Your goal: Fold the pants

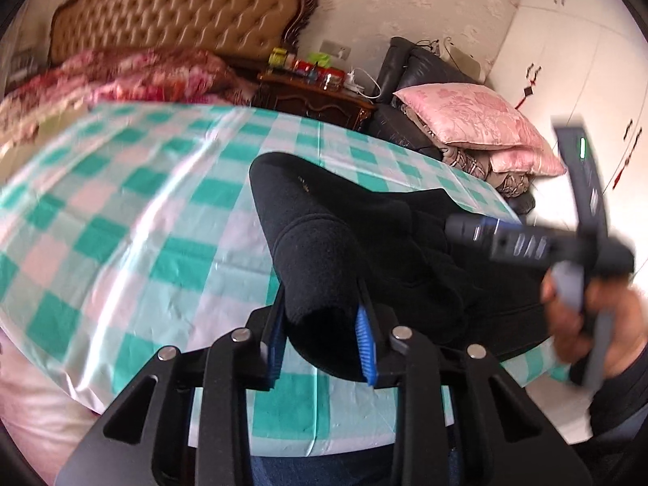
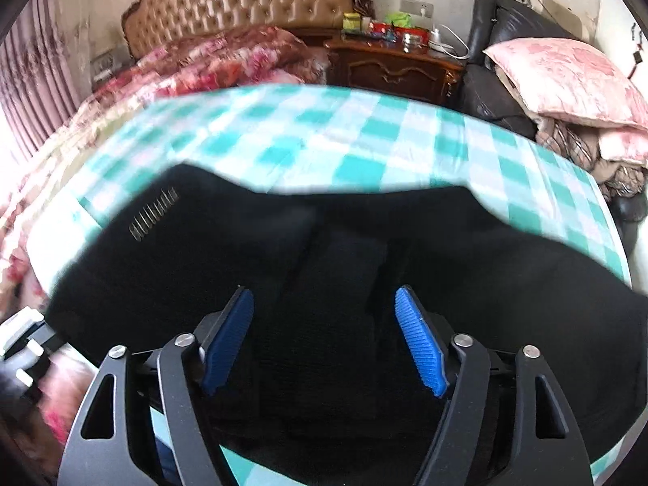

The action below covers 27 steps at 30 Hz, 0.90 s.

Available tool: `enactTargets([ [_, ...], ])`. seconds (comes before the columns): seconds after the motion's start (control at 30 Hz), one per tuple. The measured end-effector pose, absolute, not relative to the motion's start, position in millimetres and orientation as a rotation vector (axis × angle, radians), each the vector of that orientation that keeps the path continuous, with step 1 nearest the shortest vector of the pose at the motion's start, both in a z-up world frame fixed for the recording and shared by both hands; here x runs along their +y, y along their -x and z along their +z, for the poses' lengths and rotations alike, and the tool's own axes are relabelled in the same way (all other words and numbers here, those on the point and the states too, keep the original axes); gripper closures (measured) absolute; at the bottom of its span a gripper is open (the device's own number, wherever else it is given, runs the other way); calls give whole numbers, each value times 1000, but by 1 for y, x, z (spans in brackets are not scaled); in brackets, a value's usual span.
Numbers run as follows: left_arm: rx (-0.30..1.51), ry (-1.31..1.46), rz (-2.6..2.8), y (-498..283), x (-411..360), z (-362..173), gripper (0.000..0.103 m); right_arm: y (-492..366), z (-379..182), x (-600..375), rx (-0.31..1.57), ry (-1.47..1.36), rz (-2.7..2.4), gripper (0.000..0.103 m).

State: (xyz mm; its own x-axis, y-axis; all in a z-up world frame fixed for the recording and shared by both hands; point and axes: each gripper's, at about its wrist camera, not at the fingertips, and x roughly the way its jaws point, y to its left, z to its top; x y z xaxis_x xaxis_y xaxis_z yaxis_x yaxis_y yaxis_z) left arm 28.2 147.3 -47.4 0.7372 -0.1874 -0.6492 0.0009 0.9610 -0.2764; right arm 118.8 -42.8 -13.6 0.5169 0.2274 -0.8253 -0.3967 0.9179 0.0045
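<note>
Black pants (image 1: 324,218) lie on a table with a green-and-white checked cloth (image 1: 133,210). My left gripper (image 1: 322,336) is shut on a rolled fold of the black fabric, its blue pads (image 1: 366,340) pressing both sides, lifting it slightly. The right gripper's body (image 1: 526,243), held by a hand, shows blurred at the right of the left wrist view. In the right wrist view the pants (image 2: 324,251) fill the lower half. My right gripper (image 2: 324,316) is open above the fabric, blue pads (image 2: 417,340) wide apart, nothing between them.
A bed with a tufted headboard (image 1: 174,12) and floral quilt (image 1: 121,77) stands behind the table. A wooden nightstand (image 1: 316,97) with small items, a dark chair (image 1: 413,81) and pink pillows (image 1: 478,121) are at the back right. White wardrobe doors (image 1: 575,48) are far right.
</note>
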Motion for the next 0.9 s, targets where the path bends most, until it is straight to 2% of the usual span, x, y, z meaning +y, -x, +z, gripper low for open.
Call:
enactTargets([
  [0.03, 732, 240, -94, -28, 142, -44, 74, -124, -3, -36, 970, 199, 422, 21],
  [0.23, 717, 130, -48, -30, 124, -35, 74, -160, 14, 45, 1189, 241, 672, 20],
  [0.43, 698, 14, -14, -28, 108, -31, 74, -178, -20, 141, 1373, 448, 745, 20],
  [0.57, 671, -83, -11, -26, 92, -23, 75, -181, -38, 162, 1419, 530, 789, 20],
  [0.6, 665, -106, -12, -25, 89, -20, 76, -183, -38, 162, 1411, 536, 791, 32],
  [0.63, 655, -129, -14, -24, 84, -17, 76, -182, -36, 160, 1400, 549, 790, 52],
  [0.67, 644, -150, -18, -24, 79, -12, 77, -183, -33, 155, 1391, 558, 789, 57],
  [0.7, 631, -167, -28, -24, 74, -7, 77, -185, -24, 144, 1391, 520, 823, 66],
  [0.73, 607, -190, -45, -23, 65, 3, 77, -188, -16, 135, 1383, 495, 846, 71],
  [0.9, 471, -293, -170, -24, 5, 47, 77, -207, 55, 33, 1280, 269, 881, 75],
])
